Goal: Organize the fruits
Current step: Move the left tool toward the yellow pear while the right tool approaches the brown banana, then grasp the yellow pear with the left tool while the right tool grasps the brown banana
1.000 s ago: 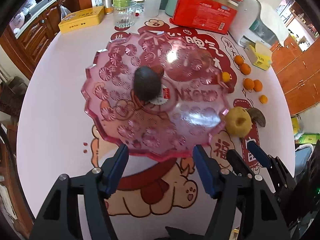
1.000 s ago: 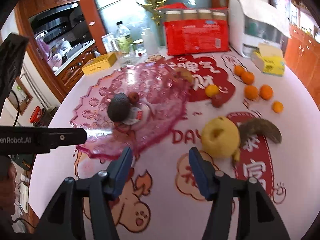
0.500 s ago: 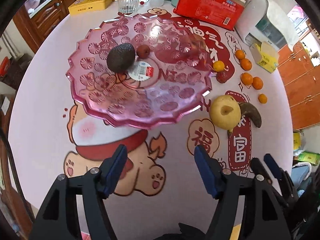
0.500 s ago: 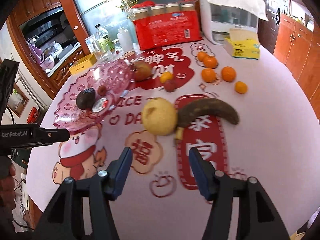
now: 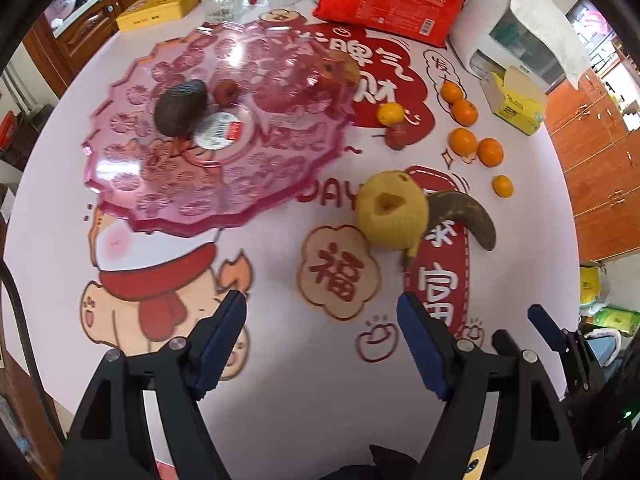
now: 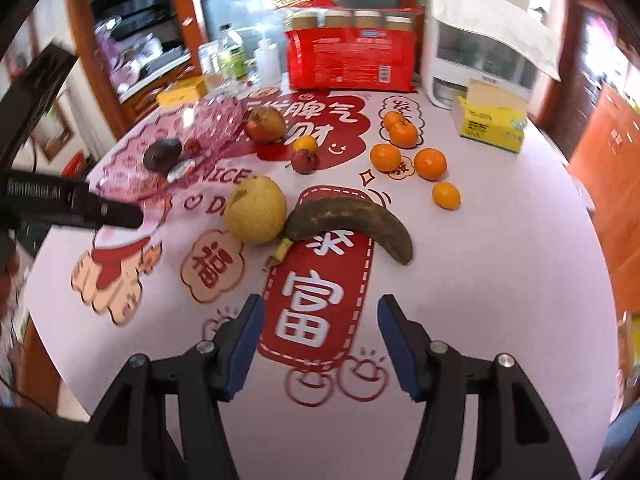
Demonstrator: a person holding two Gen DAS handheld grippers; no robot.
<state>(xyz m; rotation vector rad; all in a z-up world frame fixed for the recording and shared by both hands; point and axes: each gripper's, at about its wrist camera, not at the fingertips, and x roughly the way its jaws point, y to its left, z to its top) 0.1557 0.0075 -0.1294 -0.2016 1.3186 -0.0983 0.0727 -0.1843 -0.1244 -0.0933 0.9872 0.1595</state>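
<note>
Near the middle of the table point(image 6: 500, 280), an overripe brown banana point(image 6: 352, 216) lies touching a yellow pear point(image 6: 256, 210), both outside the pink tray point(image 5: 224, 184) toward the left edge, which holds an avocado point(image 5: 180, 108). Both the right gripper point(image 6: 318, 336) and the left gripper point(image 5: 320, 340) hang wide open and empty. That banana looks soft and bruisable; gripping its mid-body gently seems wisest.

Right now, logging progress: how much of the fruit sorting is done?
Done: avocado and a small red fruit sit on the pink tray. In hand: nothing; both grippers open. Left: pear, banana, apple and oranges on the table.
</note>
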